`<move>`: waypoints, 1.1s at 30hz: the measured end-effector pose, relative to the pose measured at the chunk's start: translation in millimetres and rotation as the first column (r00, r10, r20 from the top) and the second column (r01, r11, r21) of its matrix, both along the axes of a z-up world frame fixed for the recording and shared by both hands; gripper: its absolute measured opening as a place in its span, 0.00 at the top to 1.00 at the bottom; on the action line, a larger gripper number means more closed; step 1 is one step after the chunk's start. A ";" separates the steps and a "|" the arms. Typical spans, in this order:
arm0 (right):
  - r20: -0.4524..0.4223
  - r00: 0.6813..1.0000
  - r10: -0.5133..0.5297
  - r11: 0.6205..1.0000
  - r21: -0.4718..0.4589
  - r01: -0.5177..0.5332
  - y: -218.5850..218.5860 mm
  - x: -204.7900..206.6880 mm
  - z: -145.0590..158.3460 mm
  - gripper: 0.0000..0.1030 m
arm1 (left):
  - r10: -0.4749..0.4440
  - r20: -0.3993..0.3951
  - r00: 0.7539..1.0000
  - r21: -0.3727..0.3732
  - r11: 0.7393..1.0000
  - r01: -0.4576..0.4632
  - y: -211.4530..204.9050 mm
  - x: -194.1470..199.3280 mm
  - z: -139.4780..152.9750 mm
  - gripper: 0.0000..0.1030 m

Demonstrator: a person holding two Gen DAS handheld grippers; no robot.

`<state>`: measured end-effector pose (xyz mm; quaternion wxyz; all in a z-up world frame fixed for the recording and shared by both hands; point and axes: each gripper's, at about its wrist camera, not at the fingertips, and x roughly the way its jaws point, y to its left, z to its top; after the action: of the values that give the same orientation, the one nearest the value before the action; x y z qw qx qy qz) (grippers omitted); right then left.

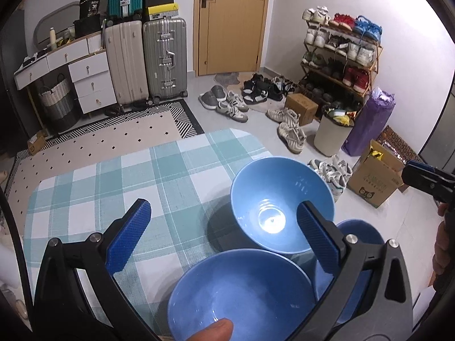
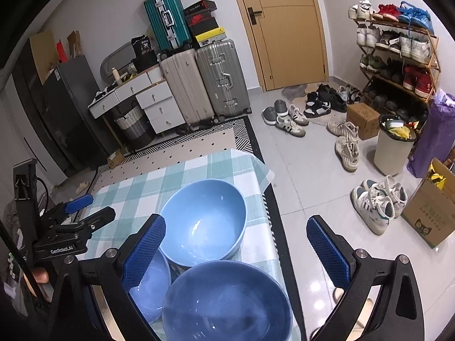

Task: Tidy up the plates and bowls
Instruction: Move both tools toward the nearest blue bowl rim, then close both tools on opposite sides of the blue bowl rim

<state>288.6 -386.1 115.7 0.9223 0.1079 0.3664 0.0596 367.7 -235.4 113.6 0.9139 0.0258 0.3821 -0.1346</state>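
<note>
while both grippers are hovering over the near end of the table (image 1: 93, 187), three blue bowls are sitting clustered together on its green-and-white checked cloth, close to the right-hand edge. in the left wrist view the left gripper (image 1: 224, 238) is spreading its blue-padded fingers wide apart, holding nothing, with the far bowl (image 1: 281, 204) showing just behind its right finger, the near bowl (image 1: 241, 295) lying below and between the fingers, and a third bowl (image 1: 361, 233) peeking out partly hidden behind the right finger. in the right wrist view the right gripper (image 2: 236, 244) is likewise gaping open and gripping nothing; the far bowl (image 2: 203, 221) is resting upright beside its left finger, the dark-blue bowl (image 2: 227, 301) is sitting nearest the camera, and the smaller bowl (image 2: 150, 287) is tucking behind the left finger. the bowls are touching or nearly touching one another; i cannot tell which.
</note>
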 end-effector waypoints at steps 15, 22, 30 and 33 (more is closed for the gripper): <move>-0.099 0.995 0.027 1.000 0.008 -0.026 6.9 41.6 -40.2 0.09 | 0.021 -0.101 0.995 0.014 1.000 -0.020 -4.1 56.3 -64.5 0.01; -0.158 0.986 0.049 0.999 0.026 -0.045 9.9 60.1 -64.0 0.21 | 0.024 -0.146 0.989 0.029 0.999 -0.020 -5.2 76.0 -89.4 0.01; -0.222 0.973 0.055 0.998 0.040 -0.047 12.4 77.6 -91.7 0.32 | 0.003 -0.198 0.980 0.028 1.000 0.003 -12.6 93.8 -115.6 0.15; -0.242 0.968 0.065 0.997 0.051 -0.054 13.6 82.1 -99.5 0.37 | -0.003 -0.218 0.976 0.024 1.000 0.008 -13.6 97.9 -123.6 0.25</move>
<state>370.7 -372.5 16.2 0.8656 0.1235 0.4782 0.0817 465.6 -249.1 -10.0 0.8656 0.0233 0.4818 -0.1344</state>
